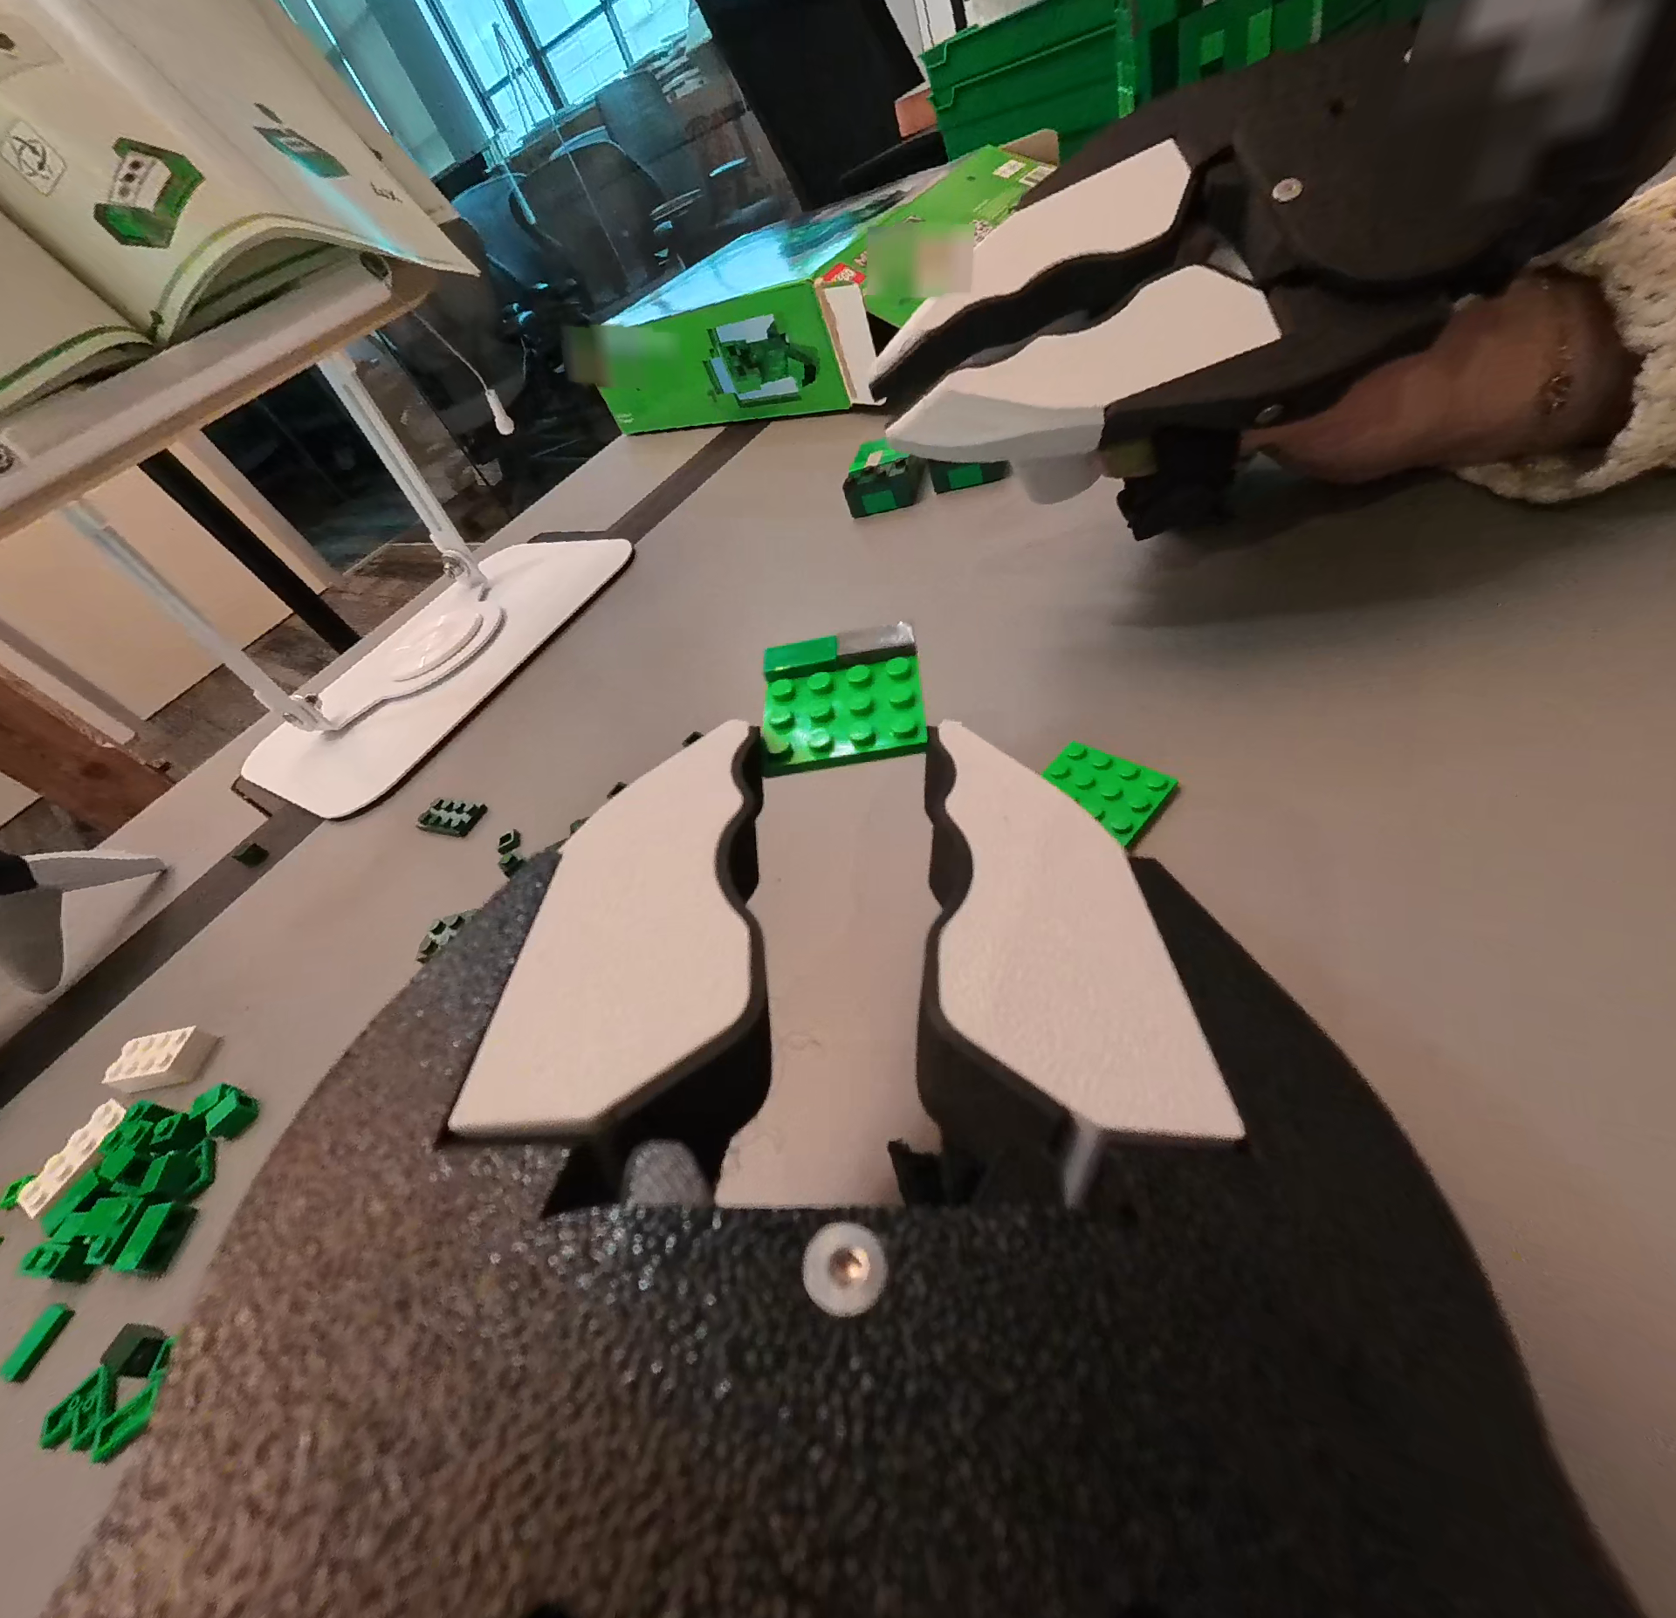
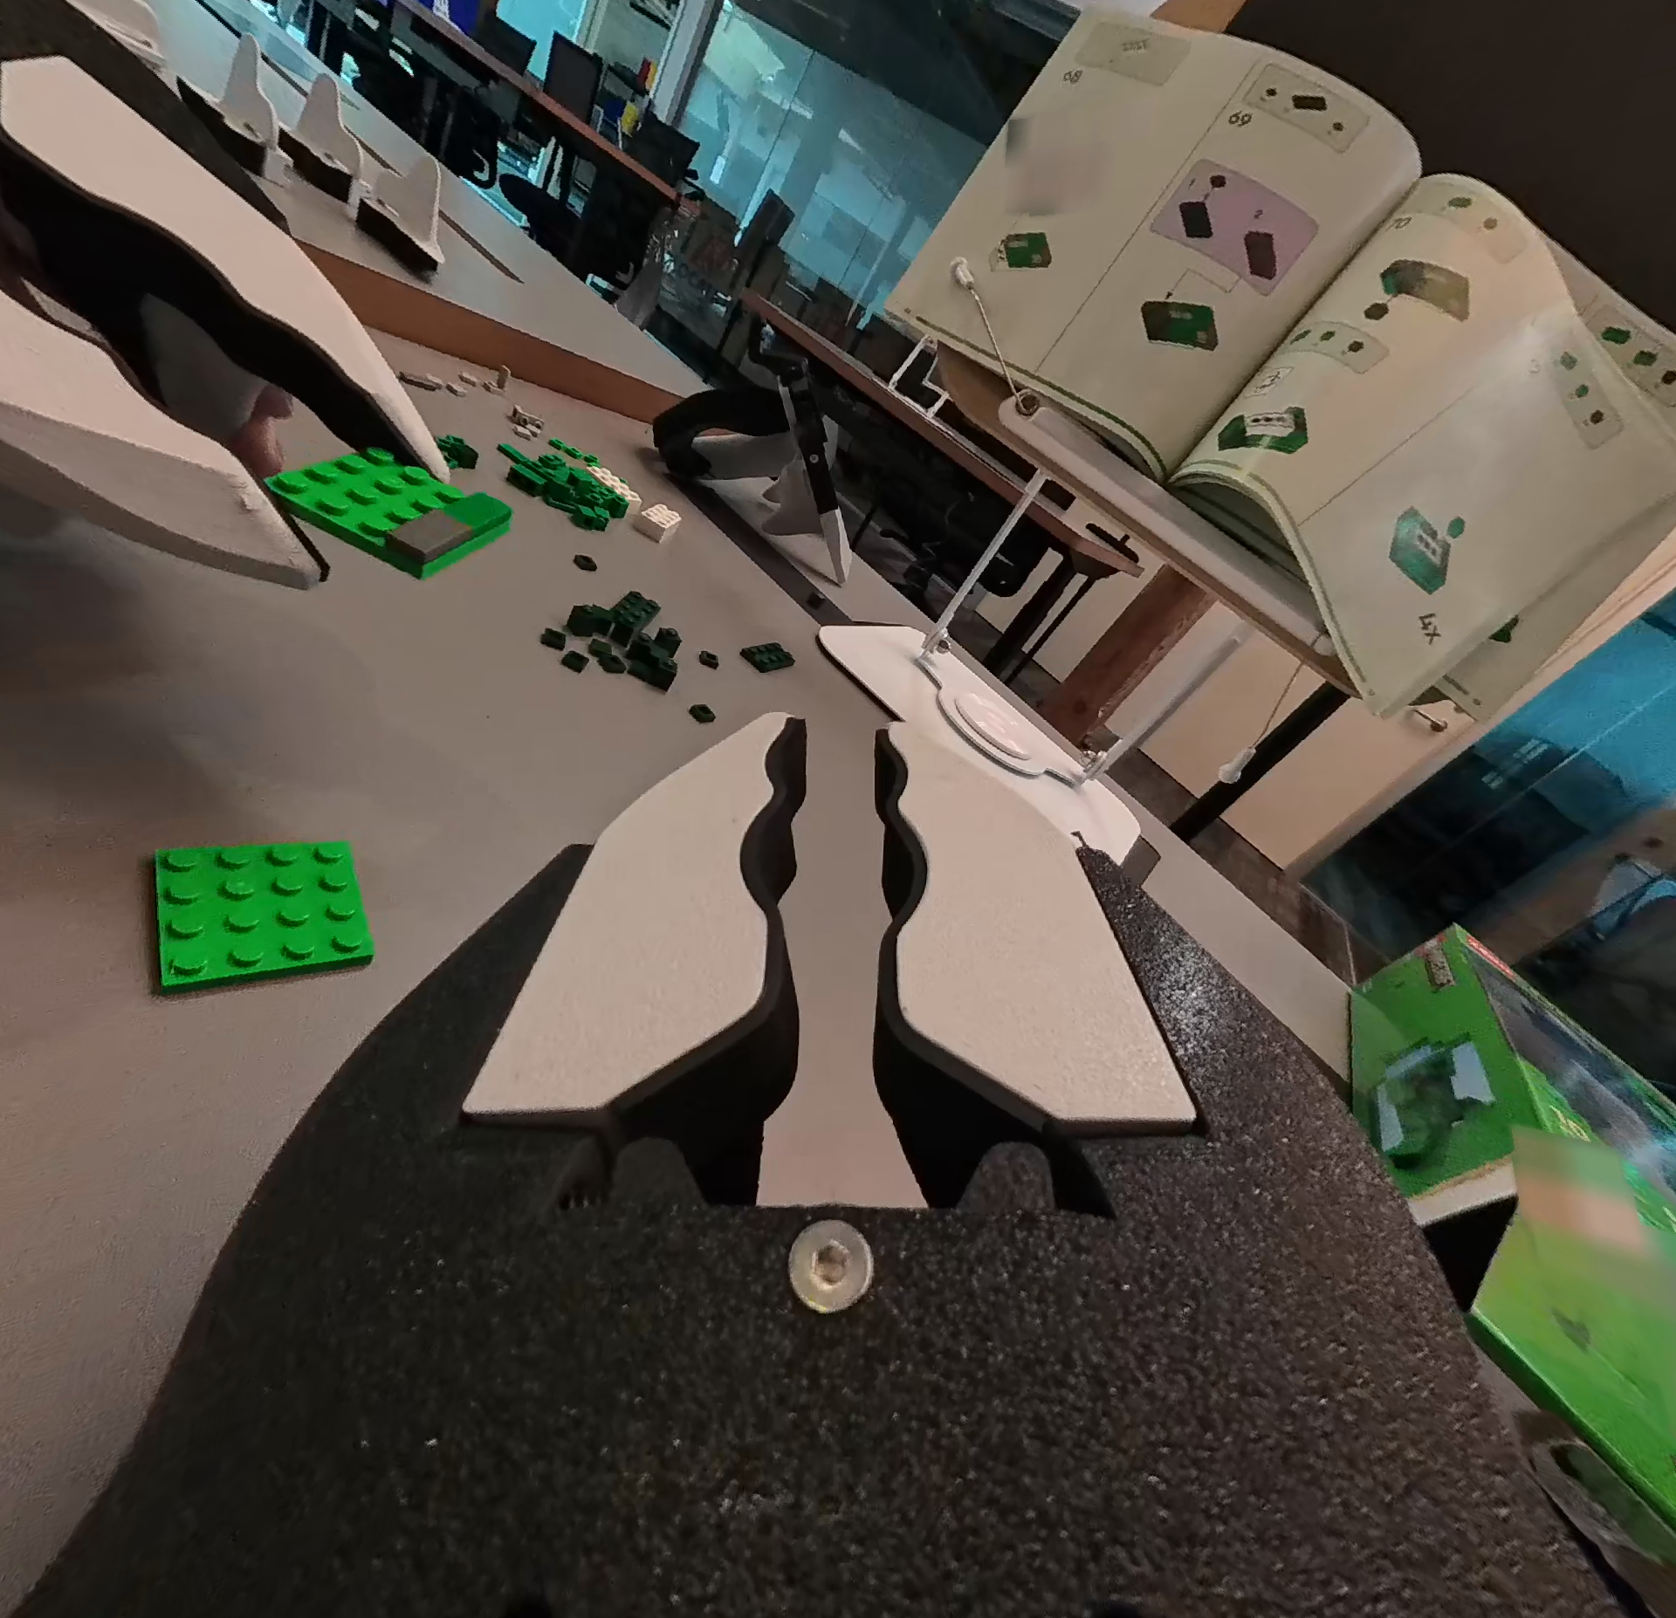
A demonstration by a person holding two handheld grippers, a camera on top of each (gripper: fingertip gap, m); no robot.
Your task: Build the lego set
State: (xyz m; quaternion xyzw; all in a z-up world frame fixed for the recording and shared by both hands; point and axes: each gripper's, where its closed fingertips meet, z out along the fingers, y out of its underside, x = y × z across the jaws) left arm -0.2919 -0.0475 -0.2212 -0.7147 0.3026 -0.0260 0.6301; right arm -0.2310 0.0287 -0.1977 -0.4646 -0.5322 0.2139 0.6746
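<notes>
My left gripper is shut on a small assembly: a bright green studded plate on a darker green base, with a grey tile and a green tile along its far edge. It rests low on the grey table. In the right wrist view the assembly sits between the left gripper's fingers. My right gripper is empty, its fingers a narrow gap apart. It shows in the left wrist view, held by a hand at the far right. A loose green 4x4 plate lies flat beside the assembly.
An open instruction booklet sits on a white stand to the left. Green set boxes lie at the far side. Piles of green and white bricks and dark green bricks are scattered. Two small green blocks sit under the right gripper. One gripper's finger ends stand about 11 cm off the other's.
</notes>
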